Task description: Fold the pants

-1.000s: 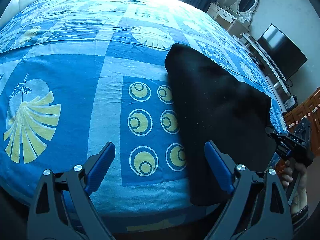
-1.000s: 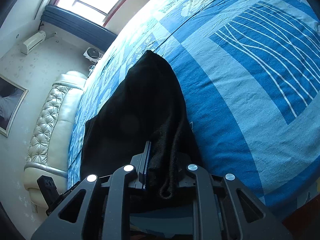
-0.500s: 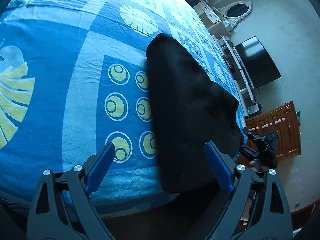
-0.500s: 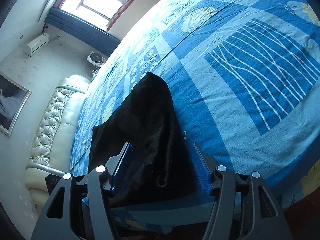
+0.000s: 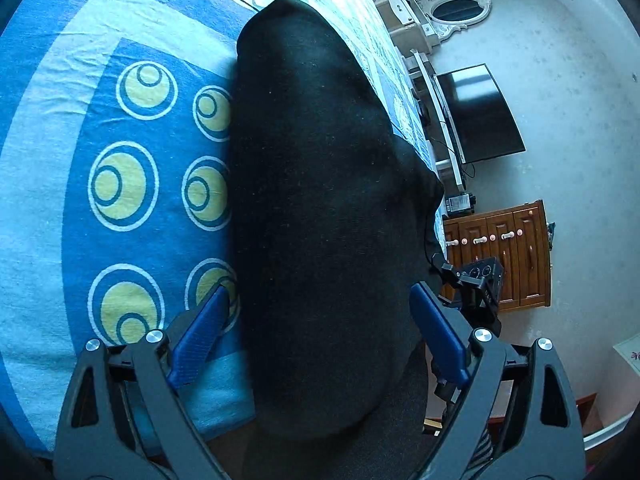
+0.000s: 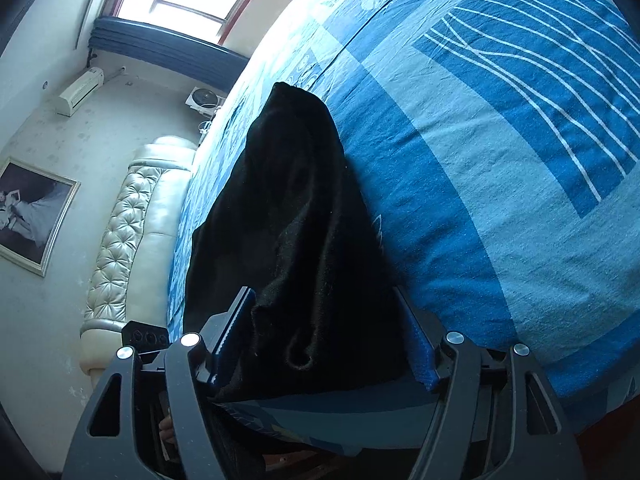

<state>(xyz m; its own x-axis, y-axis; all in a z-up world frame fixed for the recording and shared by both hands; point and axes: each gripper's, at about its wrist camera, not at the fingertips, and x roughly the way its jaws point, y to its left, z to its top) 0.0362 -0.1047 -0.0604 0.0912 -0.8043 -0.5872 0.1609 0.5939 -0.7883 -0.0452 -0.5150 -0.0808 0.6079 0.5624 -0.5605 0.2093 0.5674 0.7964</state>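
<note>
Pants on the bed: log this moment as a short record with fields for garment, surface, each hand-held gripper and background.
garment: black pants, lying lengthwise on the bed, near end at its edge
surface: blue patterned bedspread
left hand-held gripper: open, fingers either side of the pants, not pressing
right hand-held gripper: jaws opening, cloth loose between them
background: television, wooden cabinet, padded headboard
</note>
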